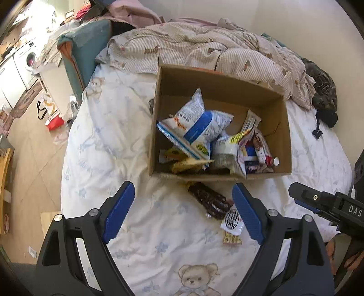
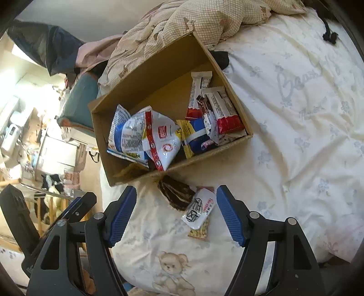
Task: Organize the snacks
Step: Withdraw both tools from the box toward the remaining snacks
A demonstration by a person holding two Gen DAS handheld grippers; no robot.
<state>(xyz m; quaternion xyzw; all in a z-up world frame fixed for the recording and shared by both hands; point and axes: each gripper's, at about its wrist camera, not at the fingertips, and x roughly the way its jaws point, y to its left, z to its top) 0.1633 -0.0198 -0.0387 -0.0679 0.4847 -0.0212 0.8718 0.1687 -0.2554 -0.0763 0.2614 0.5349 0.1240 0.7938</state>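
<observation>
An open cardboard box (image 1: 282, 136) (image 2: 104, 145) sits on the bed and holds several snack packets, among them a blue-and-white bag (image 1: 200, 127) (image 2: 129, 134) and red-and-white bars (image 2: 225, 111). Just before the box lie a dark brown packet (image 1: 208, 200) (image 2: 176, 193), a small white sachet (image 1: 233, 222) (image 2: 199, 208) and a yellow strip (image 1: 232, 239) (image 2: 199, 232) under it. My left gripper (image 1: 183, 193) is open and empty, above the bed in front of these. My right gripper (image 2: 176, 193) is open and empty, its jaws either side of the loose packets.
A crumpled beige quilt (image 1: 204, 47) (image 2: 204, 20) lies behind the box. The bed's left edge (image 1: 68, 141) drops to a wooden floor with bags and clutter. A dark garment (image 1: 323, 95) lies at the far right. The right gripper shows in the left wrist view (image 1: 325, 202).
</observation>
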